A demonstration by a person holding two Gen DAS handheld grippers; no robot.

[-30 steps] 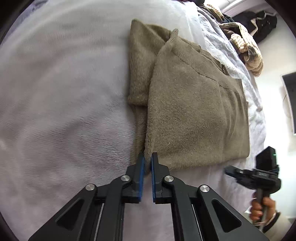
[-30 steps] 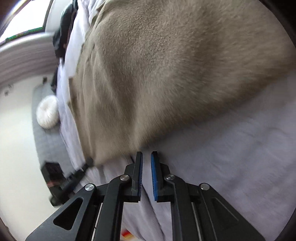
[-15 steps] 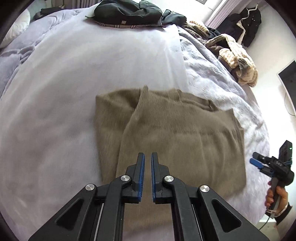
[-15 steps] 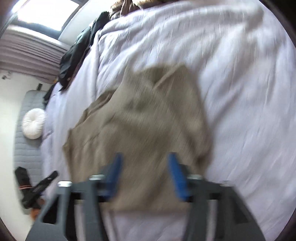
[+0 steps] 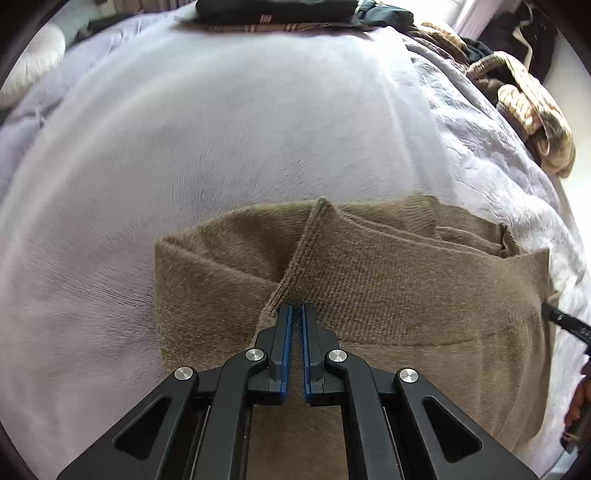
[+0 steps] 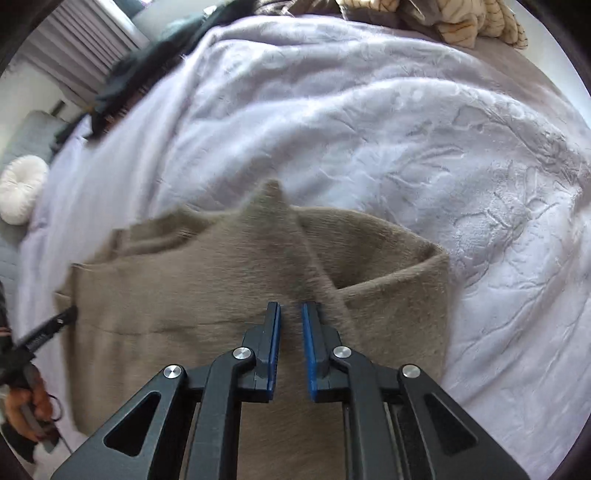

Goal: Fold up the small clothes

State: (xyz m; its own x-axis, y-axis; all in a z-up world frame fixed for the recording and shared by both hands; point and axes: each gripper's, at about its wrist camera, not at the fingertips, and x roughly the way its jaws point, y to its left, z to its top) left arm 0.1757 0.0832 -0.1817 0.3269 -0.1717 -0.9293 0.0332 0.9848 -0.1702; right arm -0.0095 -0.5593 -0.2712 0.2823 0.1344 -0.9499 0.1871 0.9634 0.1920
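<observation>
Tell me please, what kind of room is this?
Most likely a bedroom. The brown sweater lies on a wide bed with a lilac blanket, more clothes are piled at its far edge, and a round white cushion sits beside it.

Place: home bedroom
Bed: lilac blanket (image 5: pixel 229 122) spread wide
Clutter: dark clothes (image 5: pixel 280 11) and striped knit (image 5: pixel 535 110) heaped at edges
Extras: round white cushion (image 6: pixel 20 188), window blind (image 6: pixel 77 48)
</observation>
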